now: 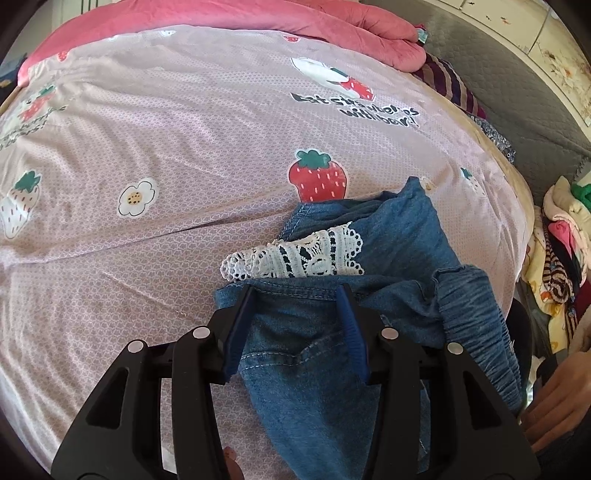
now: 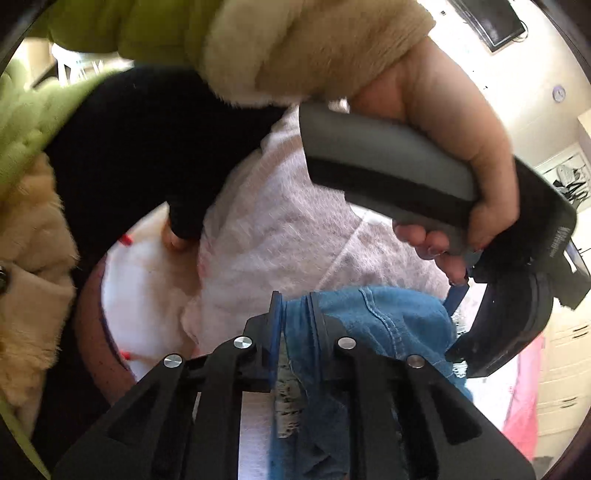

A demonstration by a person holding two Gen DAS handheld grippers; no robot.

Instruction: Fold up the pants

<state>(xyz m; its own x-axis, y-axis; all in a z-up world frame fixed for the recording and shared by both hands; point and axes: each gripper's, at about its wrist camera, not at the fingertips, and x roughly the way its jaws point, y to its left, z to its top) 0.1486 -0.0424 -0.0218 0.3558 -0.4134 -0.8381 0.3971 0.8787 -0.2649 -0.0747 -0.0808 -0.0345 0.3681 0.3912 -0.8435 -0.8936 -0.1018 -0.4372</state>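
Observation:
Blue denim pants [image 1: 388,251] with a white lace trim [image 1: 295,254] lie bunched on the pink strawberry-print bedsheet [image 1: 166,129], low and right of centre in the left wrist view. My left gripper [image 1: 297,291] is open, its blue pads [image 1: 347,306] standing either side of a denim fold near the elastic waistband [image 1: 476,306]. In the right wrist view my right gripper [image 2: 297,299] is shut on a bunched edge of the pants [image 2: 384,317] and holds it up. The left gripper's grey handle [image 2: 388,173], held by a hand, is just above.
A pink quilt [image 1: 258,22] lies at the far edge of the bed. Striped cloth [image 1: 450,85] and a pile of clothes [image 1: 561,236] sit off the right side. The person's white top [image 2: 277,229] and green fur-trimmed sleeve [image 2: 221,33] fill the right wrist view.

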